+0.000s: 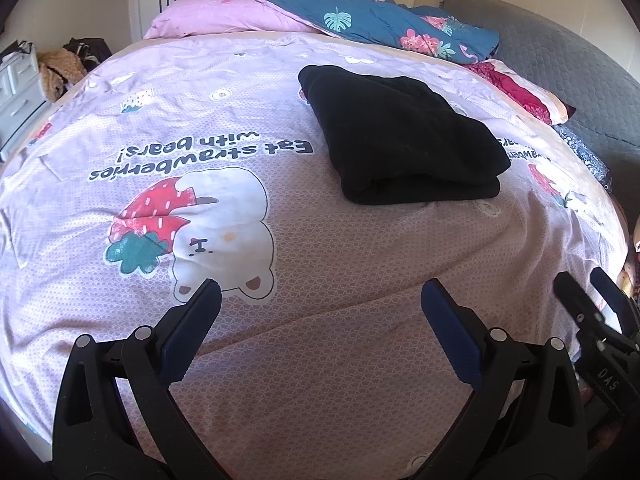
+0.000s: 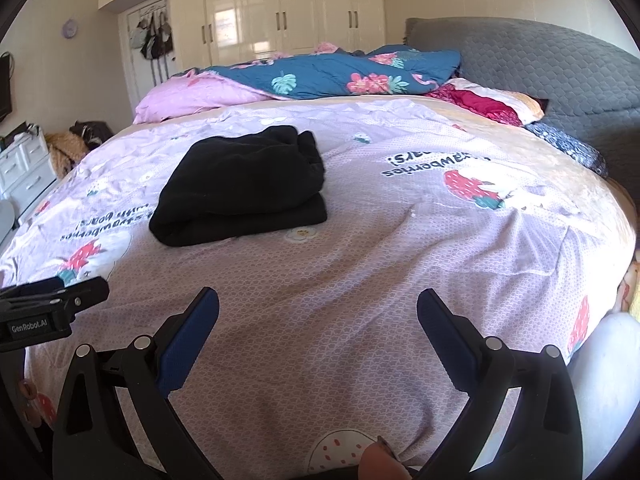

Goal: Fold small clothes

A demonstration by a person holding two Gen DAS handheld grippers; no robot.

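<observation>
A black garment (image 1: 404, 136) lies folded into a thick rectangle on the pink printed bedspread (image 1: 280, 248), its folded edge toward me. The right wrist view shows the same black garment (image 2: 244, 186) left of centre. My left gripper (image 1: 320, 300) hovers open over the bedspread, well short of the garment, with nothing between its blue pads. My right gripper (image 2: 318, 308) is open too, above bare bedspread (image 2: 360, 260), holding nothing. The right gripper (image 1: 588, 292) also shows at the lower right edge of the left wrist view, and the left gripper's tool body (image 2: 44, 308) at the right view's left edge.
A blue floral quilt (image 1: 380, 20) and a pink pillow (image 1: 208, 16) are heaped at the far end. A grey padded headboard (image 2: 540, 68) stands at the right. White drawers (image 1: 16, 92) and a clothes pile (image 1: 60, 68) sit off the bed's left side. White wardrobes (image 2: 280, 8) line the back wall.
</observation>
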